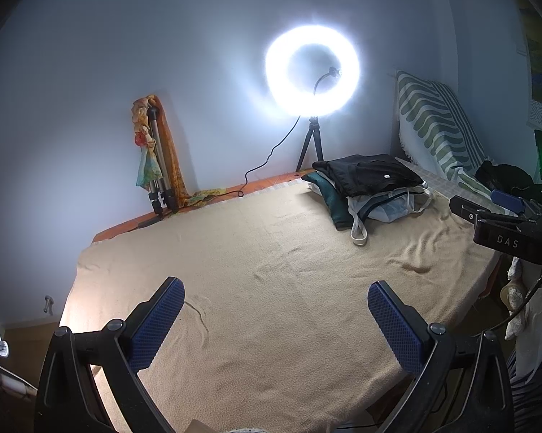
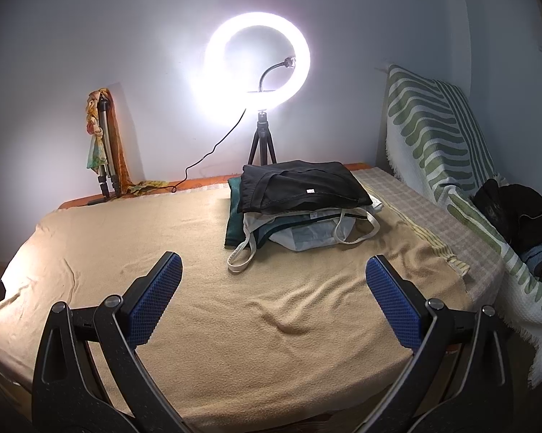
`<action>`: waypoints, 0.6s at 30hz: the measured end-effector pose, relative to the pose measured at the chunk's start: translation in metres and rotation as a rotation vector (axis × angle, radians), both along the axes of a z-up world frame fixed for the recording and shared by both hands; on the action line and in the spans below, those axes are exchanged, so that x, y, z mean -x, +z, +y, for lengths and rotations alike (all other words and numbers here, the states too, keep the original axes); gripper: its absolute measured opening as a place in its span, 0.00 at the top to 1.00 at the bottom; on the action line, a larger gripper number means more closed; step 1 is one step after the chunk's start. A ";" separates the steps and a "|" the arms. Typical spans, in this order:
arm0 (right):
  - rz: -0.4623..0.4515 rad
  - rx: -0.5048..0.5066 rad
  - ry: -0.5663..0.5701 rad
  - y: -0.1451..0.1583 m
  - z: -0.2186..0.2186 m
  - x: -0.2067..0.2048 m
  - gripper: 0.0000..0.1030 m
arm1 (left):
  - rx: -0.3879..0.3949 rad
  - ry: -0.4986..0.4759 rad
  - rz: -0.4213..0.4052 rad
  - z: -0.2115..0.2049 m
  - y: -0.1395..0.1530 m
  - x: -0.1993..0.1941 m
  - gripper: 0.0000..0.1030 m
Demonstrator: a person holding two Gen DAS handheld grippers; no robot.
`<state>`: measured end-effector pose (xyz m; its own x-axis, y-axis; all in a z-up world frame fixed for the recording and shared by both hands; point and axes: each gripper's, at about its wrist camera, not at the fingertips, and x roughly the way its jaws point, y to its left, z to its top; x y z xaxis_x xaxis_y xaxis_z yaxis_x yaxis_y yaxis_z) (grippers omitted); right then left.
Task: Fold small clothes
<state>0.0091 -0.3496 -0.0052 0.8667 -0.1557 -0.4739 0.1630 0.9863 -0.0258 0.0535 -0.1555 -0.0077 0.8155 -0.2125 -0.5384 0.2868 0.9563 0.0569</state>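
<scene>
Plain pale wall behind, lit up hard by a ring light on a little tripod. Tan blanket covers the bed, green-striped throw draped at the right, folded tripod leaning left.

A glaring ring light blows out white, haloing the wall; the room is dim, with corners vignetted black and fisheye-curved edges.
</scene>
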 end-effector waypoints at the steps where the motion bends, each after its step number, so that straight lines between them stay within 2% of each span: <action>1: 0.000 -0.001 -0.001 0.000 0.000 0.000 0.00 | 0.000 0.000 0.000 0.001 0.000 0.000 0.00; 18: 0.004 -0.002 0.014 -0.002 0.003 -0.002 0.00 | -0.002 0.018 -0.006 0.003 -0.001 -0.001 0.00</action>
